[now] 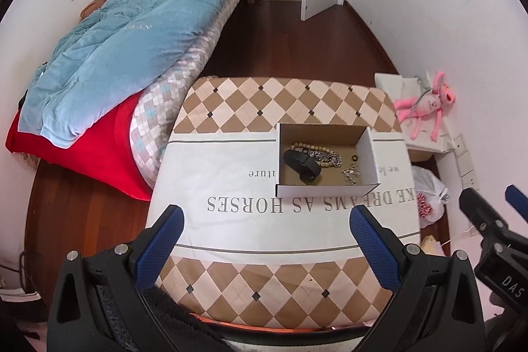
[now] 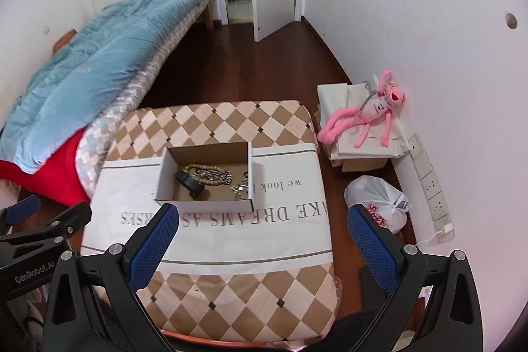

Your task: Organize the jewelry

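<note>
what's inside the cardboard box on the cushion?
Inside the cardboard box: a black band, a wooden bead string, a silver chain, a small dark ring and a small silver piece. The band overlaps the beads; anything beneath the pile is hidden.

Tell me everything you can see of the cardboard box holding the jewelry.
The cardboard box is small, shallow and open-topped, white outside and brown inside. It sits flat on the printed white band of the cushion, covering part of the lettering. Inside lie a black band, a wooden bead string, a silver chain, a small dark ring and small metal pieces. Neither gripper touches it.
</note>
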### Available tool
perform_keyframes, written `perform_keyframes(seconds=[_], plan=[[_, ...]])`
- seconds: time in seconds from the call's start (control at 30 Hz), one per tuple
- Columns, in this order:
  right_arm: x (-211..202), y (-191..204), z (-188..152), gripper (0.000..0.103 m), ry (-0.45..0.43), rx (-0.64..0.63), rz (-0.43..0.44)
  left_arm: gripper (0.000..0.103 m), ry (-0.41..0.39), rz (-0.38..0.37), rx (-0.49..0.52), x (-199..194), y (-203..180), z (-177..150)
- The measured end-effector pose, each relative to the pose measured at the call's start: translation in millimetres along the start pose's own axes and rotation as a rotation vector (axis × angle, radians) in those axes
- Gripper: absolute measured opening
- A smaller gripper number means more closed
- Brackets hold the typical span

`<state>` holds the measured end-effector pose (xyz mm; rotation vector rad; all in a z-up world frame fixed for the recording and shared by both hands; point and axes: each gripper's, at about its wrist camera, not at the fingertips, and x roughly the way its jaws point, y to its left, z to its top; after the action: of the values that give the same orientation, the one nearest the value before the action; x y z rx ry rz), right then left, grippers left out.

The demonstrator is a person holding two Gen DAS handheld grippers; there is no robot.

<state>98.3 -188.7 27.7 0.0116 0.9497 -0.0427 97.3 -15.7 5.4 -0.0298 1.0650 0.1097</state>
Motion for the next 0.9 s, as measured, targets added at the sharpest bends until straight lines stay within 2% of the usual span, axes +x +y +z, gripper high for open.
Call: perform_keyframes(seconds=[0.13, 0.43, 0.9], plan=[[21.5, 2.5, 6.9, 0.103, 0.031, -0.01, -0.014, 0.103, 0.038, 0.007, 0.007, 18.9, -1.4, 6.2], [54.3, 8.0, 20.3, 0.103, 0.095, -0.027, -0.014, 0.103, 0.077, -0.001, -0.001, 35.8, -3.6, 24.0], [63.9, 9.0, 29.4, 0.103, 0.146, -0.04, 0.002, 0.103, 0.108, -0.024, -0.008, 42.9, -5.4, 29.4]])
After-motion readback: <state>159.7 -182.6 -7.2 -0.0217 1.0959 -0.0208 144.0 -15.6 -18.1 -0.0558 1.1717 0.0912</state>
